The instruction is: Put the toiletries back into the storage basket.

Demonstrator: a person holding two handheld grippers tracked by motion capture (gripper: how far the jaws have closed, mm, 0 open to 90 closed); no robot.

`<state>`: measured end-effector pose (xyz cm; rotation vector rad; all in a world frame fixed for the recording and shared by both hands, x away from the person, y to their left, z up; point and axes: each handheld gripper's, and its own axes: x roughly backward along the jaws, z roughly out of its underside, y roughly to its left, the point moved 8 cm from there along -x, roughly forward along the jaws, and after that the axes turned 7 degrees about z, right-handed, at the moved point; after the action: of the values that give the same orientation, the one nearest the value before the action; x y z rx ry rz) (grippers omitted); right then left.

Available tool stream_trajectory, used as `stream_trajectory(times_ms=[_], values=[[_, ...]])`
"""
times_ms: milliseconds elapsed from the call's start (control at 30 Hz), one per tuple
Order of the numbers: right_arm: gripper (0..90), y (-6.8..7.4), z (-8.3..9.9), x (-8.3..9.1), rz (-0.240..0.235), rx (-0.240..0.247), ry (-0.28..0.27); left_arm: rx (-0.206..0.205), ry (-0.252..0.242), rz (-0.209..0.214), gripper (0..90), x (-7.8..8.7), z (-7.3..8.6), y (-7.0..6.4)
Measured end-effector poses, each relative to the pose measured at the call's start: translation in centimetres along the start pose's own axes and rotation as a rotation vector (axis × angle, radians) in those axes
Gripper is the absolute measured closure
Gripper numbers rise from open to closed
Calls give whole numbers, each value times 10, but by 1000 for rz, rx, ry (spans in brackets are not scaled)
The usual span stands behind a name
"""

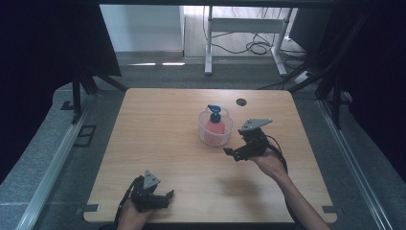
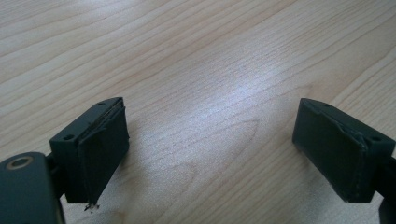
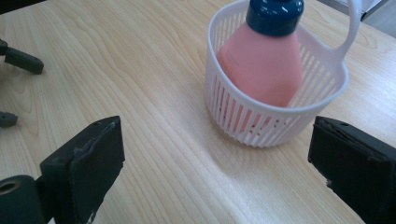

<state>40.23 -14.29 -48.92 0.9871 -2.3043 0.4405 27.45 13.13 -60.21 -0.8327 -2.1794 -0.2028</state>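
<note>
A white slotted basket [image 1: 215,135] stands upright on the wooden table [image 1: 158,139], right of centre. Inside it is a pink bottle [image 1: 215,126] with a blue pump top [image 1: 213,111]. My right gripper [image 1: 237,151] hovers just right of and nearer than the basket, open, nothing between its jaws. In the right gripper view the basket [image 3: 275,119] and bottle [image 3: 264,60] lie a short way ahead of the open right gripper [image 3: 217,144]. My left gripper [image 1: 165,196] rests near the front edge, open and empty; in its own view the left gripper [image 2: 210,126] frames bare wood.
A round black cable hole [image 1: 241,101] sits in the table behind the basket. Beyond the far edge are a white desk frame [image 1: 246,28] and floor cables [image 1: 258,47]. Dark curtains flank both sides. The left gripper's fingers [image 3: 21,60] show far off in the right gripper view.
</note>
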Motion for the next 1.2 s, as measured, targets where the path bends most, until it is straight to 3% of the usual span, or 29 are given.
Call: stream_trajectory(times_ms=[633, 1200], values=[[29, -1, 31, 16, -3, -23, 8, 2, 0, -1, 104, 0, 0, 0], [25, -8, 71, 33, 31, -68, -2, 4, 0, -2, 103, 0, 0, 0]])
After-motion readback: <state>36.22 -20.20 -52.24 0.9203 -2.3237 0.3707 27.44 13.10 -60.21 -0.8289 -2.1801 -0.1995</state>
